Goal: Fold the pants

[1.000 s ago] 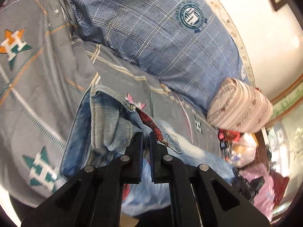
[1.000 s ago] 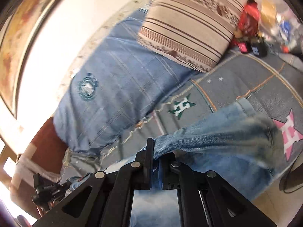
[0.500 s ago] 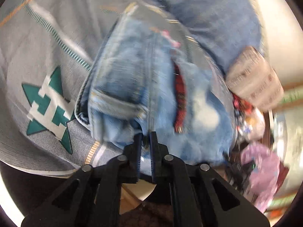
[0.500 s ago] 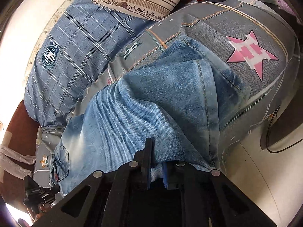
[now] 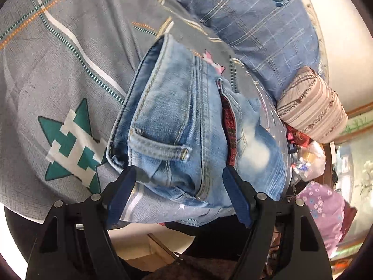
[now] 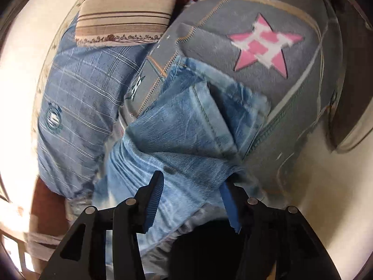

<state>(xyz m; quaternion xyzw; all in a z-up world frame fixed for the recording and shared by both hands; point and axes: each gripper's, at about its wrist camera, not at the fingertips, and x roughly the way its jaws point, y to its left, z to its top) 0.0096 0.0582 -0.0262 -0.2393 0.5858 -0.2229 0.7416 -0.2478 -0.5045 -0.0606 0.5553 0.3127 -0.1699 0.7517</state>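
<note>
Fold laid down; both tongs released.
The jeans (image 5: 186, 128) are seen folded on the bed (image 5: 58, 70); left tongs (image 5: 178, 192) and right tongs (image 6: 191, 196) are spread apart. A fresh grip is judged necessary for another fold.

A gray bed cover (image 5: 58, 53) with a green star (image 5: 72, 144) and a pink star (image 6: 264, 44) is spread over the bed. A big blue checked pillow (image 5: 254, 23) lies at the back, and a striped brown pillow (image 5: 312, 112) sits right next to it. Past the striped one are a plastic bag (image 5: 310, 161) and a purple flowery cloth (image 5: 324, 212).
</note>
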